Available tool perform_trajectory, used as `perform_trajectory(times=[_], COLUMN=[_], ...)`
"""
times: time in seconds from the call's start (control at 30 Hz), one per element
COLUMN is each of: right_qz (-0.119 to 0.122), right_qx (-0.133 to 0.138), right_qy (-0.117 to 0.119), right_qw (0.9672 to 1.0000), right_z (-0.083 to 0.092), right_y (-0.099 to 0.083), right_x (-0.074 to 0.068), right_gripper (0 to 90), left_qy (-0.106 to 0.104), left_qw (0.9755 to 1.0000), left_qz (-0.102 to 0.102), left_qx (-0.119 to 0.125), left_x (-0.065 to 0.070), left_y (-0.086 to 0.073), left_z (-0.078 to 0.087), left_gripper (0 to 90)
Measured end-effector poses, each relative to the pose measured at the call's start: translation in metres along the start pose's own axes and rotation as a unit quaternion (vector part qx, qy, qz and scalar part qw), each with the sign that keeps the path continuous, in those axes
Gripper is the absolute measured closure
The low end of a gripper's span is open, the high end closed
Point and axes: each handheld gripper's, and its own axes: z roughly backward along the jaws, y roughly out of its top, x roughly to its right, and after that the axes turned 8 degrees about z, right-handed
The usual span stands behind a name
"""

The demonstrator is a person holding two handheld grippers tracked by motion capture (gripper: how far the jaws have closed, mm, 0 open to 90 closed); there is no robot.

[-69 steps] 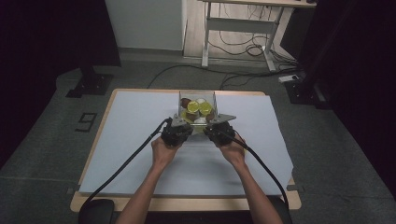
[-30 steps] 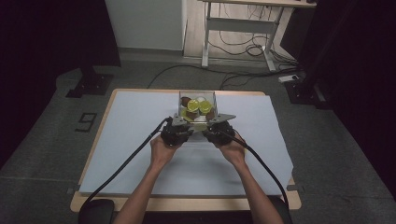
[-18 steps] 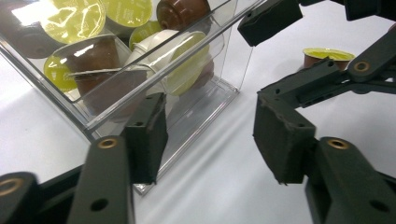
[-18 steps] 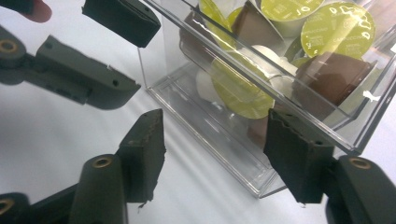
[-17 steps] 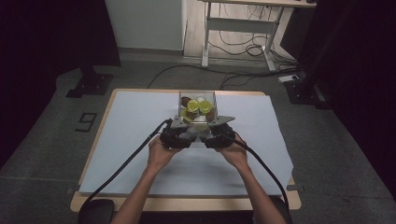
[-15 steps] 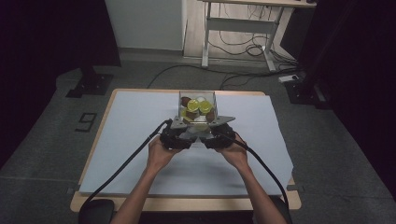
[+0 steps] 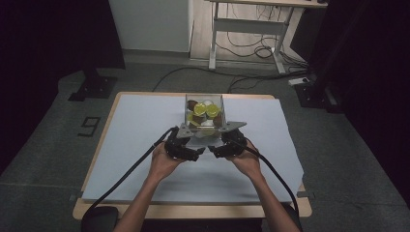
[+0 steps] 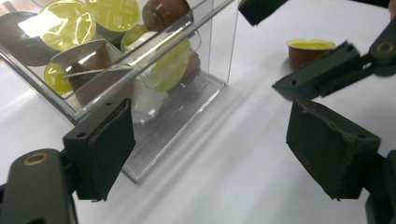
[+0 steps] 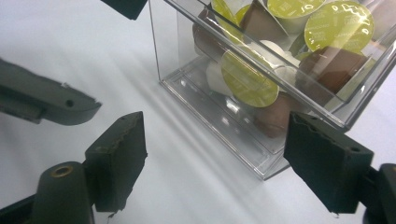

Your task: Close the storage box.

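Observation:
A clear plastic box (image 7: 187, 107) stands mid-table, filled with several coffee capsules (image 7: 200, 109) with yellow, brown and white tops. Both grippers sit just in front of it, side by side. My left gripper (image 7: 187, 141) is open; its jaws have just been opening, and only bare table lies between its pads (image 8: 101, 148), with the box (image 8: 219, 42) and its capsules (image 8: 65, 23) to their upper left. My right gripper (image 7: 222, 141) is open too, its jaws just spread, and the box (image 9: 163, 46) corner stands beyond its pads (image 9: 328, 163). One loose yellow-topped capsule (image 8: 310, 48) sits on the table.
A pale sheet covers the wooden table (image 7: 145, 121), with room on either side of the box. Black cables (image 7: 130, 169) trail from both grippers toward the near edge. A metal-legged desk (image 7: 246, 29) and floor cables lie beyond the table.
Both grippers have let their jaws spread apart. The left hand has drawn back a little from the box toward the near edge; the right hand has stayed about where it was.

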Motion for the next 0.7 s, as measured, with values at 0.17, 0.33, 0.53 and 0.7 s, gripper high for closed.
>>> perform_trajectory(times=[0.17, 0.33, 0.53, 0.7], right_qz=[0.01, 0.014, 0.02, 0.022], right_qx=[-0.008, -0.014, -0.008, -0.005], right_qy=[-0.003, -0.004, -0.005, -0.003], right_qw=[0.9999, 0.9998, 0.9998, 0.9997], right_z=[0.006, 0.011, 0.02, 0.028], right_y=[-0.001, -0.002, -0.005, -0.007], right_x=[-0.003, -0.005, -0.009, -0.01], right_gripper=[17.9, 15.1, 14.0, 12.8], left_qy=[-0.012, -0.008, 0.003, 0.007], left_qw=[0.9999, 0.9999, 0.9999, 0.9998], left_qz=[0.011, 0.013, 0.01, 0.005], left_qx=[0.003, -0.001, -0.008, -0.02], left_x=[0.0, 0.0, 0.0, 0.0], left_y=[-0.003, -0.006, -0.012, -0.017], left_z=[0.006, 0.011, 0.019, 0.028], left_gripper=[14.3, 10.7, 8.1, 1.7])
